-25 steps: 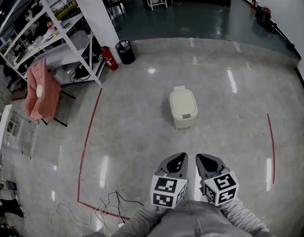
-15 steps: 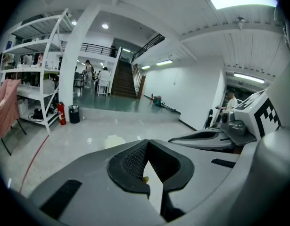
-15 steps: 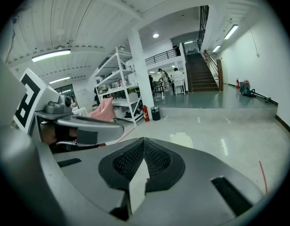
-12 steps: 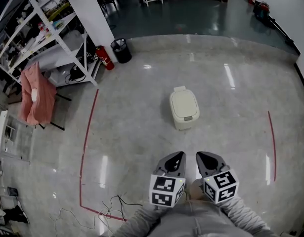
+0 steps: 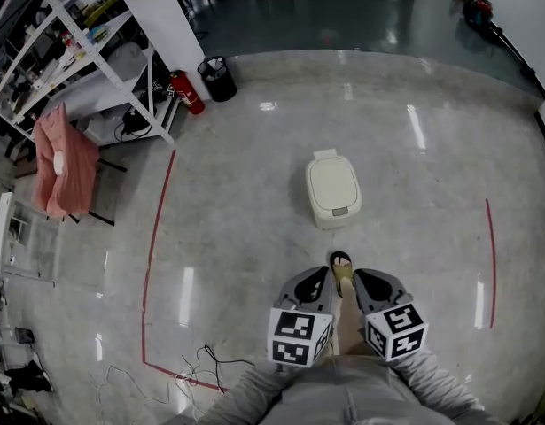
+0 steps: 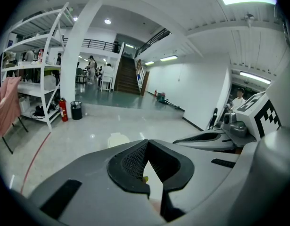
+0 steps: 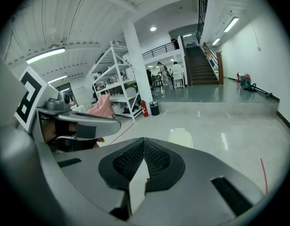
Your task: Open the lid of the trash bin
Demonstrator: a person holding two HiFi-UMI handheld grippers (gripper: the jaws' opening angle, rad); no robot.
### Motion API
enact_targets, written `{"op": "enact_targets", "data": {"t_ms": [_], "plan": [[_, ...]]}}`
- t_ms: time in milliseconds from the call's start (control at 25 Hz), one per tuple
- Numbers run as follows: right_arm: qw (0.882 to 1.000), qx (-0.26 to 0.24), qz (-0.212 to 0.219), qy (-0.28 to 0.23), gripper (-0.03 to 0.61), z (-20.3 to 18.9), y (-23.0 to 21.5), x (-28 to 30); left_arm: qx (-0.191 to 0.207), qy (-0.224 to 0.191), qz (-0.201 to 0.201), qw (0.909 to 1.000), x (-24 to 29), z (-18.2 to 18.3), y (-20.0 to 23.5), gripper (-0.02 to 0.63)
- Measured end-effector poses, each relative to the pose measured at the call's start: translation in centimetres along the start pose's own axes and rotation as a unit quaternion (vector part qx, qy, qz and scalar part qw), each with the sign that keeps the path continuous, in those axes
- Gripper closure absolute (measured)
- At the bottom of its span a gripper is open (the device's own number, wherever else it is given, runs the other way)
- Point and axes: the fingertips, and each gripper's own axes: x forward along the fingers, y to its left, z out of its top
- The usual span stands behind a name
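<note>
A cream trash bin (image 5: 332,191) stands alone on the polished floor with its lid down. It also shows small and far off in the left gripper view (image 6: 117,139) and the right gripper view (image 7: 181,137). My left gripper (image 5: 319,278) and right gripper (image 5: 364,279) are held side by side close to my body, well short of the bin. Both are shut, tips together, with nothing between them (image 6: 145,144) (image 7: 143,141). A person's shoe (image 5: 341,269) shows on the floor between the two grippers.
A white shelving rack (image 5: 73,51) and a pink garment on a chair (image 5: 56,162) stand at the left. By the pillar are a red fire extinguisher (image 5: 185,92) and a black waste basket (image 5: 217,78). Red tape lines (image 5: 155,237) and loose cables (image 5: 194,367) mark the floor.
A shoe has stepped into view between the grippers and the scene has shifted slightly as the person moves forward. Both grippers stay shut; the bin lid stays down.
</note>
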Motion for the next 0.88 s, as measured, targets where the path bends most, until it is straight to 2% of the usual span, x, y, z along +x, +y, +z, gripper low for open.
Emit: {"op": "enact_targets", "data": {"t_ms": [400,880], "plan": [[0.999,-0.009,0.013,0.032,0.581,1.3,-4.9,6.8,-0.021,0.028,0.007,0.9994,7.0,0.4,3.3,0.609],[0.995,0.018,-0.012,0.098,0.581,-2.6,-12.5,16.7,-0.065,0.077,0.021,0.9947,17.6,-3.4,8.2,0.609]]}}
